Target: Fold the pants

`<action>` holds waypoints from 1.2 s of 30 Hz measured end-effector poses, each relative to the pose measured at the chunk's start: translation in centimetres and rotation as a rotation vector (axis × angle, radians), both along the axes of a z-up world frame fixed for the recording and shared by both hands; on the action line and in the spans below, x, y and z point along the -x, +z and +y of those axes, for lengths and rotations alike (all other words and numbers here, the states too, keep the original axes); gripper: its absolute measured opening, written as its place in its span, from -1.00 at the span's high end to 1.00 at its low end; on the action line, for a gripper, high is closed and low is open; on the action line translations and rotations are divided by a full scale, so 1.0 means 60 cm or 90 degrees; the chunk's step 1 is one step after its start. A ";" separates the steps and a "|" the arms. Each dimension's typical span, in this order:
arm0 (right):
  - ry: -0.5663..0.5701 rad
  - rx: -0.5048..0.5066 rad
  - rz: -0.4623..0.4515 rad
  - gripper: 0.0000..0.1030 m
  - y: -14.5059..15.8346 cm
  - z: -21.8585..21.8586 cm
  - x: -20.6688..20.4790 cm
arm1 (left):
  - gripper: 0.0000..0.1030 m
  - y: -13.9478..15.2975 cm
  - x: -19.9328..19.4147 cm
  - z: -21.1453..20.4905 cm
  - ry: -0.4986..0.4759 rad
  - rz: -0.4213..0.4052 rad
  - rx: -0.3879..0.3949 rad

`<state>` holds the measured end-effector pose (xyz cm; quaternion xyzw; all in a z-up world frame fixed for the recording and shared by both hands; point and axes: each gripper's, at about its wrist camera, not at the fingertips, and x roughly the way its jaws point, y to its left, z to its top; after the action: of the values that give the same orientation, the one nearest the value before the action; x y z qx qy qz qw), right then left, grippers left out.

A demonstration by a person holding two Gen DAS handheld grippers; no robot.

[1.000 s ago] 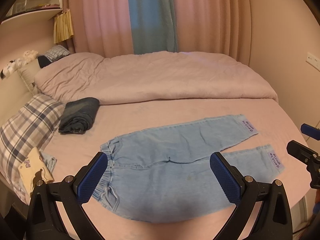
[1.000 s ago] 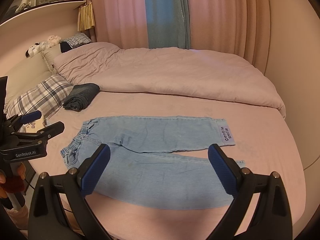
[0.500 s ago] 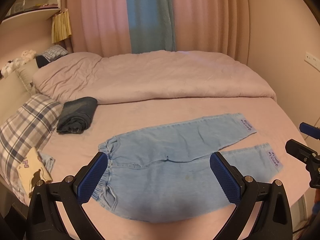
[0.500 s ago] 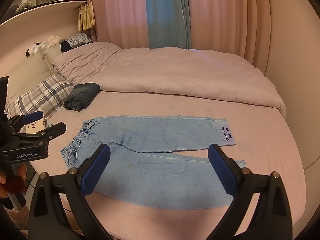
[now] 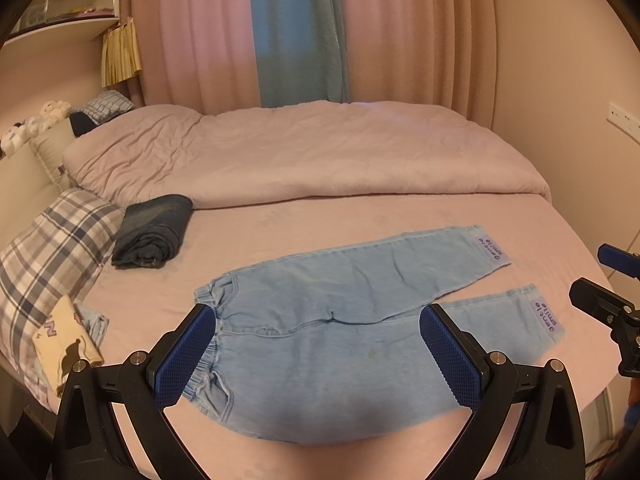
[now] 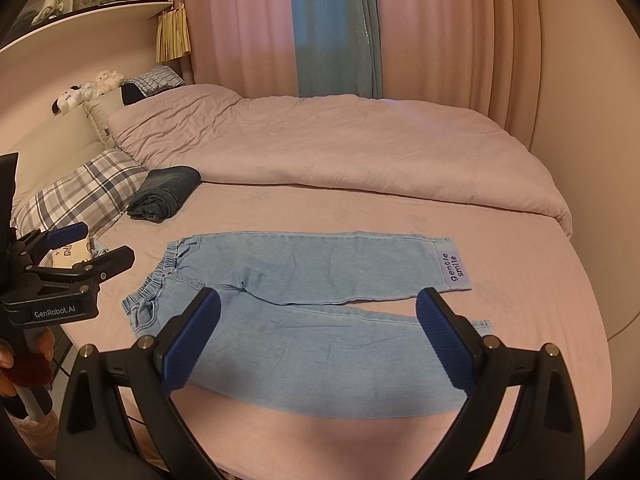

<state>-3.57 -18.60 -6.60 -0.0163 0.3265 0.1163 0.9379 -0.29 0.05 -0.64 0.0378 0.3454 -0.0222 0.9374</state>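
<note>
Light blue denim pants (image 5: pixel 340 320) lie flat and spread on the pink bed sheet, waistband to the left, both legs pointing right with purple labels at the cuffs; they also show in the right wrist view (image 6: pixel 304 292). My left gripper (image 5: pixel 320 354) is open and empty, hovering above the waist end near the bed's front edge. My right gripper (image 6: pixel 318 338) is open and empty above the near leg. Each gripper shows at the edge of the other's view: the right one (image 5: pixel 600 304) and the left one (image 6: pixel 76 256).
A folded dark denim garment (image 5: pixel 154 230) lies at the back left by a plaid pillow (image 5: pixel 48 248). A cream printed garment (image 5: pixel 66 344) sits at the left edge. A pink duvet (image 5: pixel 304 156) covers the far half of the bed. Curtains hang behind.
Both views have shifted only slightly. The left camera has drifted a little, so the pants sit marginally lower and more centred. Both grippers stay open and empty.
</note>
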 end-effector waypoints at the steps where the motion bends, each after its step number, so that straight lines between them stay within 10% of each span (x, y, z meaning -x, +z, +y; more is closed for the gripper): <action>1: 0.000 0.000 0.000 -0.92 0.000 0.000 0.000 | -0.98 0.000 0.000 0.000 0.000 0.000 0.000; 23: 0.013 -0.001 0.012 -0.92 -0.014 0.009 -0.006 | -0.98 -0.024 -0.014 0.004 -0.028 0.019 0.040; 28: 0.057 -0.016 0.065 -0.92 -0.071 0.022 -0.029 | -0.98 -0.101 -0.046 0.058 -0.023 0.078 0.099; 36: 0.212 0.038 0.157 -0.84 -0.223 0.102 -0.047 | -0.98 -0.220 -0.044 0.252 0.153 0.156 0.168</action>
<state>-0.74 -12.48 -19.97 -0.0833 0.4350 0.2608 0.8578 2.34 15.16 -13.86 -0.1296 0.4529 0.0403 0.8811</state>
